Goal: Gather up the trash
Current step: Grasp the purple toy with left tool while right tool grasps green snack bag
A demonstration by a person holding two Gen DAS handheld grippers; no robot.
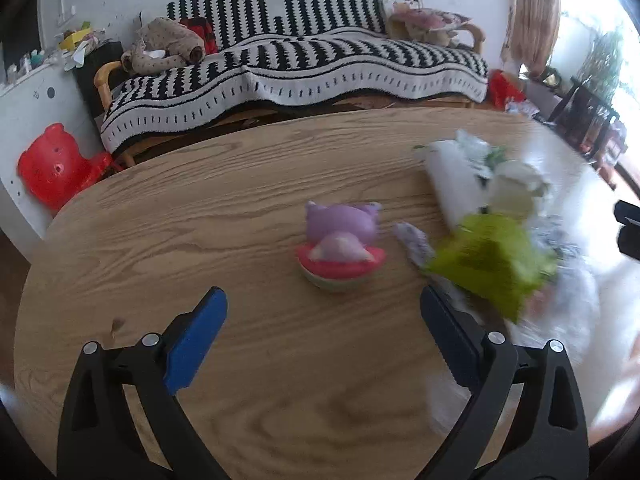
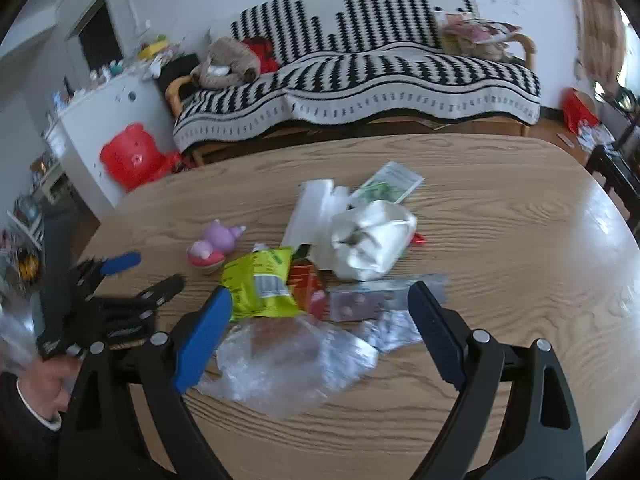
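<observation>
Right wrist view: I've got the wooden table (image 2: 500, 240) with the trash pile mid-table, and my right gripper (image 2: 320, 336) hangs over its near edge, jaws spread wide, nothing between the pads.

Biggest risk is the clear plastic bag (image 2: 280, 364) directly under those jaws. It's limp and lies across other scraps, so closing here could pinch one fold and drag half the pile with it, or slip off altogether.

Next, the crumpled white bag (image 2: 370, 240) sits further back, touching the white sheet (image 2: 310, 212) and the green-printed packet (image 2: 394, 182). Pulling any of them likely shifts the others toward the far edge.

The lime snack wrapper (image 2: 260, 280) overlaps the red carton (image 2: 306, 280), with a foil blister pack (image 2: 360, 300) just beside it. The flat foil will be hard to get a pad under; I'd expect a scrape, not a grab.

The purple squishy toy (image 2: 214, 246) stands just left of the pile. It isn't trash in my judgement, and a sloppy sweep could scoop it.

My left gripper (image 1: 320, 340) is also released and empty, aimed at bare table near the toy. Left wrist view is motion-blurred on the pile side, so aiming from it is unreliable. Both grippers are near each other; collision is possible if both go for the wrapper.
</observation>
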